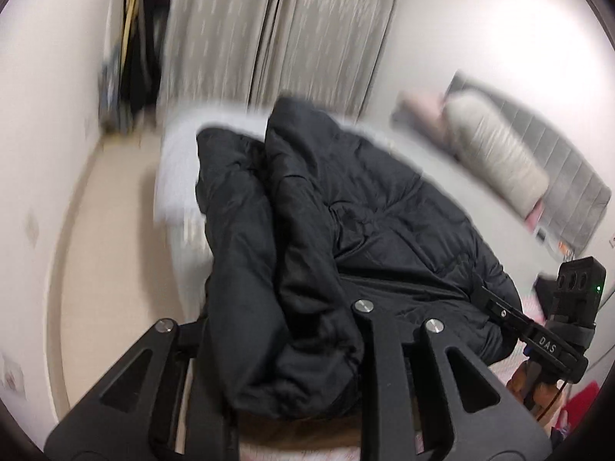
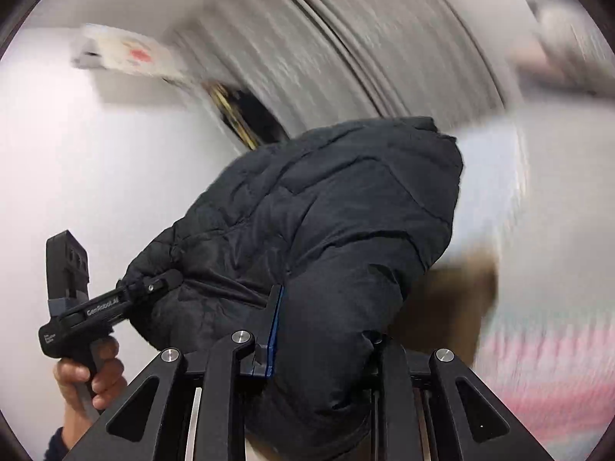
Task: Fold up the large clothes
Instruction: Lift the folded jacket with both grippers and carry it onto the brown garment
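A large black puffer jacket (image 1: 346, 207) hangs bunched between both grippers, above the edge of a pale bed (image 1: 177, 161). In the left wrist view, my left gripper (image 1: 284, 326) is shut on a thick fold of it, and the fabric hides the fingertips. My right gripper (image 1: 484, 294) pinches the jacket's hem at the right. In the right wrist view, the jacket (image 2: 326, 207) fills the middle, and my right gripper (image 2: 326, 330) is shut on it, with a blue pad (image 2: 276, 326) pressed against the fabric. My left gripper (image 2: 165, 278), held by a hand (image 2: 96, 376), grips the jacket's left edge.
A beige padded bundle (image 1: 496, 153) lies on the bed by a grey headboard (image 1: 569, 192). Patterned curtains (image 1: 269, 38) hang behind the bed. Beige floor (image 1: 111, 238) runs along the white wall at left. Pink patterned cloth (image 2: 538, 365) shows low at right.
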Demonstrator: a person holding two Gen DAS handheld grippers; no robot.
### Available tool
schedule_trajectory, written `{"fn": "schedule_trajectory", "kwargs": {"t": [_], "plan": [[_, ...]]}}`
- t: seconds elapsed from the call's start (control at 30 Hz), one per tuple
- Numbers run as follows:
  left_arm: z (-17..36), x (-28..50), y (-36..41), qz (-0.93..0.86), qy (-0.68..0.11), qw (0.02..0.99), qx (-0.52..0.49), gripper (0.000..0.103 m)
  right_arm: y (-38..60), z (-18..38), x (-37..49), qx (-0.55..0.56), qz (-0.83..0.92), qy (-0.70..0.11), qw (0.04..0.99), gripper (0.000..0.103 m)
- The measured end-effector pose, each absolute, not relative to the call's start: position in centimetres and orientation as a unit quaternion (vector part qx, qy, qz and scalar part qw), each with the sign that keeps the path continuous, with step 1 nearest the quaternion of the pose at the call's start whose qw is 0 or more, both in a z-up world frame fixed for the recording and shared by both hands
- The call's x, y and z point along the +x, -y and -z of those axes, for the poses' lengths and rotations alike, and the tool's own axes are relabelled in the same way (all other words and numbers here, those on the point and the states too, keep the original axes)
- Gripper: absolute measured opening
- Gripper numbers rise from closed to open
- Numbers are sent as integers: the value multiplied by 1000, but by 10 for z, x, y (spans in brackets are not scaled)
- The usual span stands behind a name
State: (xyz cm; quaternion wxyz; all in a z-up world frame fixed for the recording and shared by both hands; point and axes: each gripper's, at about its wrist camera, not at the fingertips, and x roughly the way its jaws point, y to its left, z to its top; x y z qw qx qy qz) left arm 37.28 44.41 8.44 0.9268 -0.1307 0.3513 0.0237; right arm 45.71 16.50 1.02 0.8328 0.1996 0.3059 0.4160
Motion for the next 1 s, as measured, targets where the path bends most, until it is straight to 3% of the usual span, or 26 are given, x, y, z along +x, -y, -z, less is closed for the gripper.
{"fn": "schedule_trajectory", "kwargs": {"t": [0.07,0.13,0.37,0.57,0.8,1.0], "plan": [[-44,364,-453,-20,-365,917,-161,28,-167,44,448,211,-403,-358,815,23],[-36,355,-457,-5,-353,917,-185,30,-162,69,439,234,-407,-364,804,25],[-39,364,-461,-12,-354,913,-202,34,-159,60,439,230,-379,-383,811,27],[-23,338,-468,-14,-345,912,-222,42,-150,73,475,231,-391,-428,782,46],[-31,341,-467,-35,-358,907,-218,54,-135,66,462,230,-377,-429,788,48],[-56,318,-466,-89,-340,919,-178,56,-126,52,450,205,-363,-404,814,48]]}}
